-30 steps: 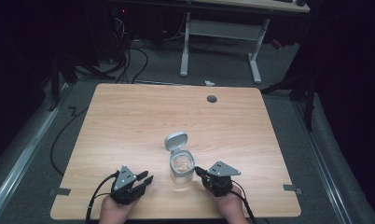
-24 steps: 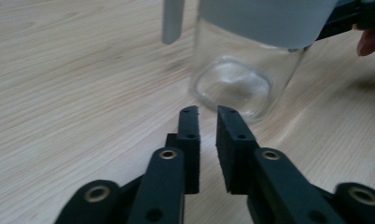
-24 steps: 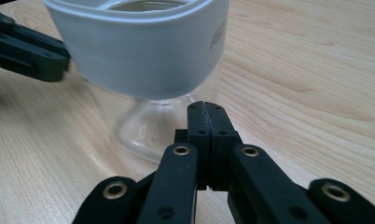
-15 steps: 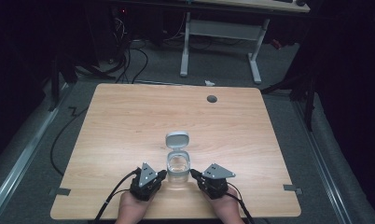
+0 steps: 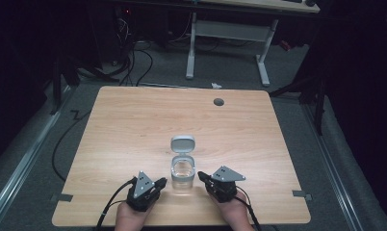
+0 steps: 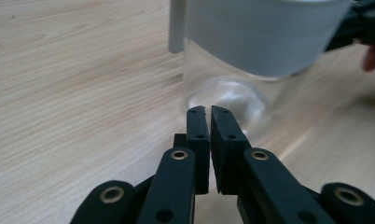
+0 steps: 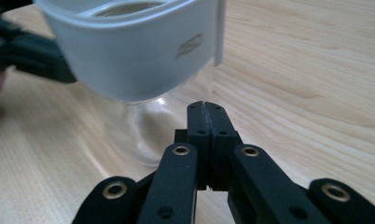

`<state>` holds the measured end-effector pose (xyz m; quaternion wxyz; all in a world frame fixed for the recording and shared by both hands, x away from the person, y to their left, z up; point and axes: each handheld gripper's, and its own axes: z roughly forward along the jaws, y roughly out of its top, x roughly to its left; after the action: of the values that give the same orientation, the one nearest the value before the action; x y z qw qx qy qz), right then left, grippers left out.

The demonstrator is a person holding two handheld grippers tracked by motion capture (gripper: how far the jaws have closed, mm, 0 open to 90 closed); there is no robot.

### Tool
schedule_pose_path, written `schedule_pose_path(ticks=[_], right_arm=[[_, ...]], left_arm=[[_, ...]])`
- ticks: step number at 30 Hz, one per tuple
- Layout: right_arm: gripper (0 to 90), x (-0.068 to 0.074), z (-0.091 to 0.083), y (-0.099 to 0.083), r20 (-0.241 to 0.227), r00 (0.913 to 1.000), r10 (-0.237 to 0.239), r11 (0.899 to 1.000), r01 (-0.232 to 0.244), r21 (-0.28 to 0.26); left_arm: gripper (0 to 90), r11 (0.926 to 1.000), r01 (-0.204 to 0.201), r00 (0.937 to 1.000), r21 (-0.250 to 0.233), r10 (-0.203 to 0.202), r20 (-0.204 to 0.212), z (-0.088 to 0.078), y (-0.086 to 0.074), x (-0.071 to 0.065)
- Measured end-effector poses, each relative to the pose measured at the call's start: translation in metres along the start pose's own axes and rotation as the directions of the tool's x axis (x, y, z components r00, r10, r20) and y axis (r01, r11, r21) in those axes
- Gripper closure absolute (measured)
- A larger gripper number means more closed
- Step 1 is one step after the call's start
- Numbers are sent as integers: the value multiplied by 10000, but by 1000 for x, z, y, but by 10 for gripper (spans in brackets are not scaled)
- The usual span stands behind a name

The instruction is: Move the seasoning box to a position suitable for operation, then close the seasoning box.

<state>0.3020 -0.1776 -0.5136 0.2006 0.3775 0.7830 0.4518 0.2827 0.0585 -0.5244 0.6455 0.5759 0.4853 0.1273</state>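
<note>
We've got the jar [image 5: 183, 169] sitting near the table's [image 5: 134, 125] front edge, roughly centre, its flip lid [image 5: 183, 144] hinged open toward 12 o'clock. Left gripper [image 5: 158, 183] sits at the jar's 9 o'clock, right gripper [image 5: 201, 176] at 3 o'clock, both right beside the glass. Left jaws are nearly closed with just a sliver of gap, right jaws pressed together, neither holding anything. Looks like we're at the approach step (bracketing the jar). Next move probably calls for opening one pair to grab the body or collar. There's a small embossed mark [image 7: 191, 44] on the white collar [image 7: 129, 51], too blurry to read.
</note>
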Motion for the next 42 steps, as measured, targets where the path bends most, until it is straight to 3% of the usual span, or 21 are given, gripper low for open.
schedule_pose_path(ticks=[5,8,9,14,19,27,42], right_arm=[[900,-11,-3,8,216,9990,402,9991,-399,-108],[900,-17,-1,13,393,9975,588,9982,-583,-119],[900,-22,1,18,619,9956,703,9975,-697,-106],[900,-34,7,29,739,9914,1084,9941,-1076,-138],[900,-37,15,41,644,9956,687,9975,-676,-196],[891,-44,22,55,620,9961,635,9971,-607,-457],[887,-44,28,79,601,9970,491,9954,-439,-848]], left_arm=[[879,9988,438,9977,239,-450,516,-6,-6,-11],[880,9984,364,9962,435,-397,771,-5,-11,-16],[880,9983,156,9956,563,-207,910,-2,-16,-21],[880,9982,86,9947,588,-146,1019,5,-18,-26],[881,9979,-101,9951,633,38,993,13,-22,-29],[880,9984,-288,9965,479,249,802,17,-26,-31],[877,9989,-93,9964,449,55,844,17,-24,-29]])
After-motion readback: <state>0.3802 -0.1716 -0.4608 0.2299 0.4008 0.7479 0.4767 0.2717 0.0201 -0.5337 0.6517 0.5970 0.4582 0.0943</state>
